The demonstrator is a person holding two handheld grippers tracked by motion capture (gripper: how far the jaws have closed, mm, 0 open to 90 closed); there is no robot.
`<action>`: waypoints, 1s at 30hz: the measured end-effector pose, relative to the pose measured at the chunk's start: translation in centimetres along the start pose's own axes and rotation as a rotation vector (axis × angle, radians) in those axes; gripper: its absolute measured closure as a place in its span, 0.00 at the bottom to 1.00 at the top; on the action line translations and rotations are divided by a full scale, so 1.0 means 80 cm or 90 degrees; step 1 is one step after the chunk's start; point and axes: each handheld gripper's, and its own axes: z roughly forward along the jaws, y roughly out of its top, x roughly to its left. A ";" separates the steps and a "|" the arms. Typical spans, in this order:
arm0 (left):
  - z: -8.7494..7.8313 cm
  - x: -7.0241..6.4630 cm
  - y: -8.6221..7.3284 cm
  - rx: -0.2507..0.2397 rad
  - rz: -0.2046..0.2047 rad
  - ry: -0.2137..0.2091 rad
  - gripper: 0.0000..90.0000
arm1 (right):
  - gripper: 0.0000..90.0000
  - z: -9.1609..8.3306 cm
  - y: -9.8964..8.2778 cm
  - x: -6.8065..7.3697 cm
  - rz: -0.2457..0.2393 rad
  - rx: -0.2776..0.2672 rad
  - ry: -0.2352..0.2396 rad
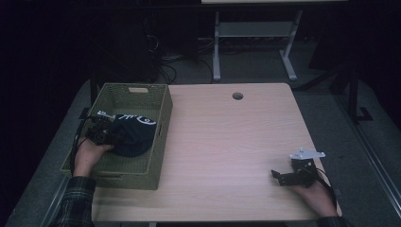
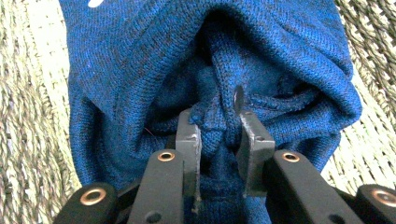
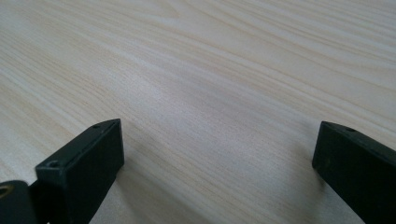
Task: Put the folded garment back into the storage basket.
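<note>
A dark blue knit garment with white print lies bunched inside a green woven basket at the table's left. My left gripper reaches into the basket from the left side. In the left gripper view the left gripper is shut on a fold of the blue knit garment, with the woven basket floor beneath it. My right gripper rests low at the table's front right. The right gripper stands open with bare wood between its jaws.
The light wooden table has a round cable hole near its far edge. Beyond it stand a white desk frame and loose cables on the dark floor.
</note>
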 end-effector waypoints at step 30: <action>-0.065 -0.036 0.030 -0.109 0.008 -0.035 0.18 | 0.02 0.000 0.000 0.000 0.000 0.000 0.000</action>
